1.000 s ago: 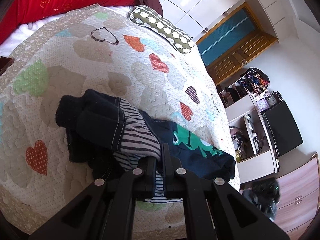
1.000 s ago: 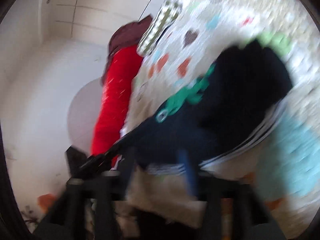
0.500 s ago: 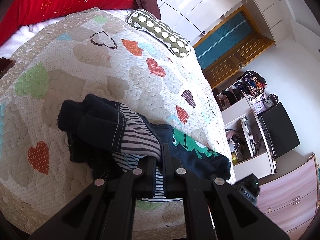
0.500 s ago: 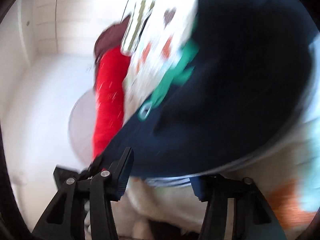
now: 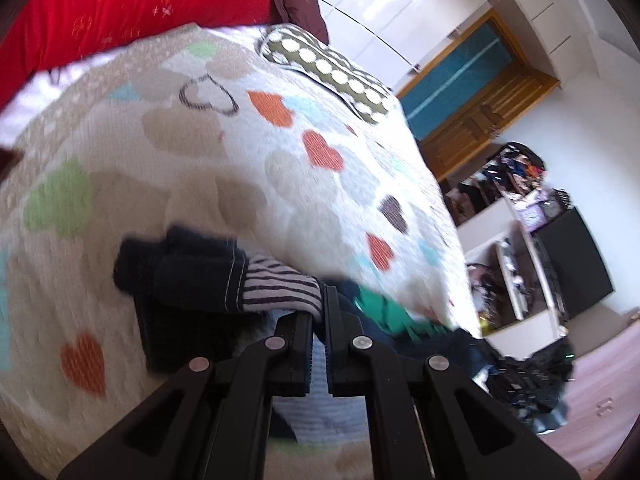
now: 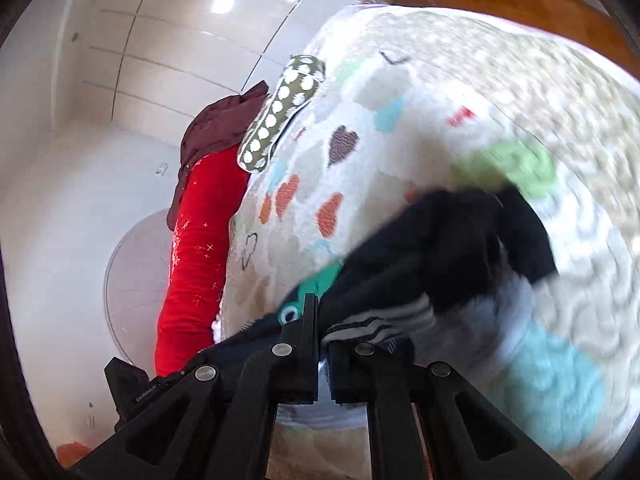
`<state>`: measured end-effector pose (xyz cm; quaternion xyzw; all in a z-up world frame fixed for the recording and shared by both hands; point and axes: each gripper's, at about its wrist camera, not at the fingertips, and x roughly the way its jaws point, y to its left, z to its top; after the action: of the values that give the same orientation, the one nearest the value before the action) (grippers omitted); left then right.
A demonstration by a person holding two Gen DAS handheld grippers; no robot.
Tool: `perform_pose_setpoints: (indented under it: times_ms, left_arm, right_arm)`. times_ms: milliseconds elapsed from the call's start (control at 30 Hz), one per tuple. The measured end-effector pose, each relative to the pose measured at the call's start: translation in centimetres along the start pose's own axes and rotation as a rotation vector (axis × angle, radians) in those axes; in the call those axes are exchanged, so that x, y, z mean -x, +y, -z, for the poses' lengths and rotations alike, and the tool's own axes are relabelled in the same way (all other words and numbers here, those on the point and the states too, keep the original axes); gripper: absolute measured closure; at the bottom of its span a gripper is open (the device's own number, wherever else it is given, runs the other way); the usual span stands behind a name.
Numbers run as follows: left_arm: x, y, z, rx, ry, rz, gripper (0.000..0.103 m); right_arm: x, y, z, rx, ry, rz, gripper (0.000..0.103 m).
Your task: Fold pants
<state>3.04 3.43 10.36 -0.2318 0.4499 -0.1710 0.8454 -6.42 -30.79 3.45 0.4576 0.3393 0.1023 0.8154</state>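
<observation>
You are barely into the fold: the dark pants lie bunched in a heap on the heart-patterned quilt of the bed, nothing laid flat yet. Your left gripper is clamped on the striped waistband. Your right gripper has just been closing and now pinches the fabric beside the green print, with the heap directly ahead of both pairs of fingers.

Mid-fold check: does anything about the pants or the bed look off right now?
Yes, the pants are bunched in a crumpled heap on the heart-print quilt, striped lining turned out, not laid flat. Both tongs, left and right, are shut on the cloth. Nothing looks torn or spilled.
</observation>
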Motion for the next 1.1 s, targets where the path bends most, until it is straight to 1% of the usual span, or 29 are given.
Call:
perform_pose_setpoints:
  times_ms: [33, 100, 200, 233, 267, 300, 333, 367, 400, 467, 567, 633, 667, 700, 733, 767, 800, 967, 1000, 1033, 1067, 1100]
  left_arm:
    - [-0.5, 0.0, -0.7, -0.001, 0.0, -0.011, 0.099]
    - [-2.3, 0.1, -2.8, 0.001, 0.01, -0.033, 0.099]
    - [-5.5, 0.2, -5.6, -0.012, 0.036, -0.072, 0.099]
    - [-6.3, 0.3, -6.3, -0.014, 0.046, -0.074, 0.099]
    - [-7.3, 0.4, -7.0, -0.022, 0.061, -0.07, 0.099]
    - [-8.3, 0.7, -7.7, -0.023, 0.081, -0.065, 0.099]
    - [-8.9, 0.9, -8.1, -0.013, 0.093, -0.063, 0.099]
    - [-9.7, 1.6, -8.5, 0.013, 0.112, -0.052, 0.099]
    - [-10.0, 2.0, -8.8, 0.033, 0.124, -0.036, 0.098]
    - [-10.4, 3.0, -9.2, 0.072, 0.14, -0.004, 0.098]
    - [-9.6, 3.4, -9.1, 0.073, 0.133, 0.036, 0.096]
    - [-8.7, 3.3, -9.0, 0.063, 0.118, 0.046, 0.087]
    - [-8.0, 3.2, -8.9, 0.055, 0.106, 0.049, 0.083]
    - [-7.4, 3.1, -8.9, 0.048, 0.092, 0.047, 0.072]
    - [-6.8, 3.0, -8.9, 0.043, 0.081, 0.046, 0.062]
    - [-6.3, 3.0, -9.0, 0.039, 0.072, 0.044, 0.059]
    - [-5.7, 2.9, -9.0, 0.033, 0.062, 0.037, 0.059]
    - [-2.0, 3.1, -7.9, 0.003, -0.004, -0.033, 0.057]
    - [-1.4, 3.3, -7.4, 0.005, -0.01, -0.044, 0.057]
    - [-1.0, 3.6, -7.1, 0.008, -0.012, -0.052, 0.056]
    - [-0.3, 4.0, -6.4, 0.013, -0.017, -0.071, 0.056]
    - [0.1, 4.4, -5.9, 0.018, -0.022, -0.084, 0.056]
  right_arm:
    - [-0.8, 0.6, -1.2, 0.03, -0.004, 0.027, 0.098]
    - [-4.2, 2.2, -3.7, 0.059, 0.0, 0.065, 0.098]
    - [-7.8, 1.8, -6.6, 0.069, 0.032, 0.109, 0.096]
    - [-7.5, 1.3, -7.1, 0.074, 0.041, 0.119, 0.096]
    - [-8.8, 1.0, -8.0, 0.076, 0.052, 0.144, 0.096]
    - [-9.7, 0.2, -8.6, 0.072, 0.059, 0.159, 0.087]
    - [-10.7, -0.4, -9.3, 0.062, 0.064, 0.166, 0.069]
    - [-11.5, -1.1, -9.7, 0.051, 0.064, 0.169, 0.062]
    - [-12.0, -1.8, -10.4, 0.035, 0.062, 0.179, 0.058]
    - [-12.2, -2.7, -11.7, 0.004, 0.046, 0.191, 0.058]
    - [-10.3, -2.8, -12.9, -0.007, -0.011, 0.163, 0.058]
    - [-8.5, -2.1, -12.9, 0.052, -0.048, 0.203, 0.057]
    - [-7.6, -1.7, -12.6, 0.097, -0.065, 0.247, 0.057]
    - [-7.0, -1.4, -12.2, 0.136, -0.076, 0.284, 0.057]
    - [-6.7, -1.3, -11.9, 0.163, -0.079, 0.321, 0.054]
    - [-6.6, -1.4, -11.5, 0.178, -0.07, 0.348, 0.052]
    - [-6.4, -1.6, -11.0, 0.183, -0.056, 0.362, 0.051]
    - [-7.9, -3.5, -9.2, 0.159, 0.017, 0.391, 0.051]
    - [-8.4, -3.6, -9.0, 0.169, 0.038, 0.383, 0.054]
    - [-8.7, -3.4, -8.8, 0.19, 0.052, 0.376, 0.072]
    - [-8.6, -3.3, -8.7, 0.199, 0.053, 0.375, 0.085]
    - [-8.4, -3.2, -8.7, 0.201, 0.046, 0.383, 0.094]
